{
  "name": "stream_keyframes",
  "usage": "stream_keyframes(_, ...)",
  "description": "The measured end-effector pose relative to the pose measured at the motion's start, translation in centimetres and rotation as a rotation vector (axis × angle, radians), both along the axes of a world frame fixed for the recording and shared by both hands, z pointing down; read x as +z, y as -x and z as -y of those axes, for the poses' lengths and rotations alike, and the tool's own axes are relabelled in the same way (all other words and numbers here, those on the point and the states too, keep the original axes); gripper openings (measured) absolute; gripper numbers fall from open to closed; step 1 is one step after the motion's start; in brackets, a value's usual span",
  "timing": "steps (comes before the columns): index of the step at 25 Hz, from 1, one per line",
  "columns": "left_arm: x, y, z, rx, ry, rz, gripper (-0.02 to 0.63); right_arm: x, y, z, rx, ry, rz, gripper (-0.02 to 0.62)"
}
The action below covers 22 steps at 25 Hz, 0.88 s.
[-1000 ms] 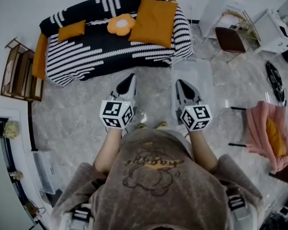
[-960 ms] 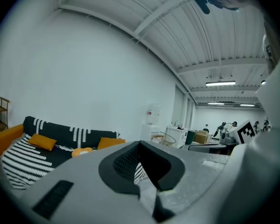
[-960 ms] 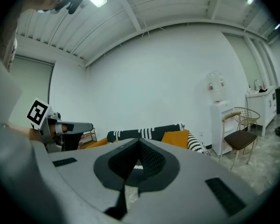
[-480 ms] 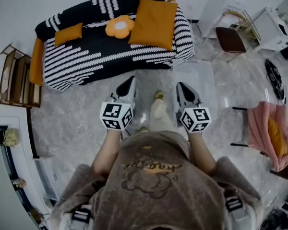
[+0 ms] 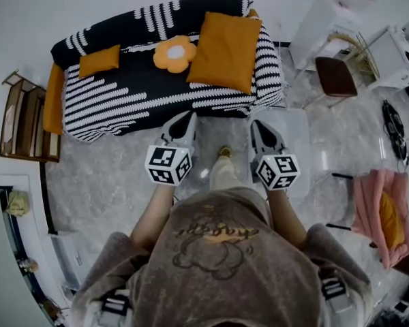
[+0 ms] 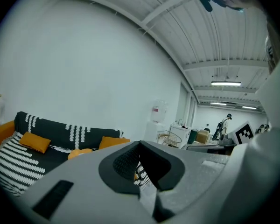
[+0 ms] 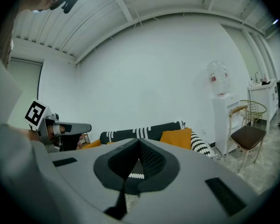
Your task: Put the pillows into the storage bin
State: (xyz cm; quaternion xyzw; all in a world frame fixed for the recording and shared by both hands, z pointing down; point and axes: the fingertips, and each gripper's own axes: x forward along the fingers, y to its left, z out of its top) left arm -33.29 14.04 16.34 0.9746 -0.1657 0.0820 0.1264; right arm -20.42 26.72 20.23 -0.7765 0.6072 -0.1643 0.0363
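On the black-and-white striped sofa [image 5: 157,101] lie a large orange pillow [image 5: 225,52], a flower-shaped pillow [image 5: 174,53] and a small orange pillow [image 5: 99,60]; another orange pillow [image 5: 53,98] leans at its left arm. A clear storage bin [image 5: 292,125] stands on the floor by the sofa's right front corner. My left gripper [image 5: 185,122] and right gripper [image 5: 259,127] are both shut and empty, held side by side just short of the sofa's front edge. The left gripper view shows the small pillow [image 6: 35,142] and large pillow [image 6: 113,142] beyond the jaws. The right gripper view shows the large pillow [image 7: 177,136].
A wooden rack [image 5: 27,107] stands left of the sofa. A brown-seated chair [image 5: 335,73] and white furniture [image 5: 320,29] are at the back right. A pink cloth on a stand [image 5: 382,203] is at the right. The person's foot [image 5: 223,157] is between the grippers.
The person has stepped toward the sofa, and both grippers have come up close to its front edge. The right gripper now overlaps the clear bin. Both stay shut.
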Motion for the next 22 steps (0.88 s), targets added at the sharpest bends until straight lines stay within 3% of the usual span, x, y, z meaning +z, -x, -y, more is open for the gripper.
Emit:
stream_keyframes(11,-0.3,-12.5,10.5,-0.072,0.029,-0.004,0.005,-1.2,-13.5,10.8,-0.064,0.011,0.009,-0.003)
stream_keyframes(22,1.1,-20.7,18.5,-0.09,0.048,0.025,0.005,0.6,-21.7,18.4,-0.107,0.055,0.027,-0.003)
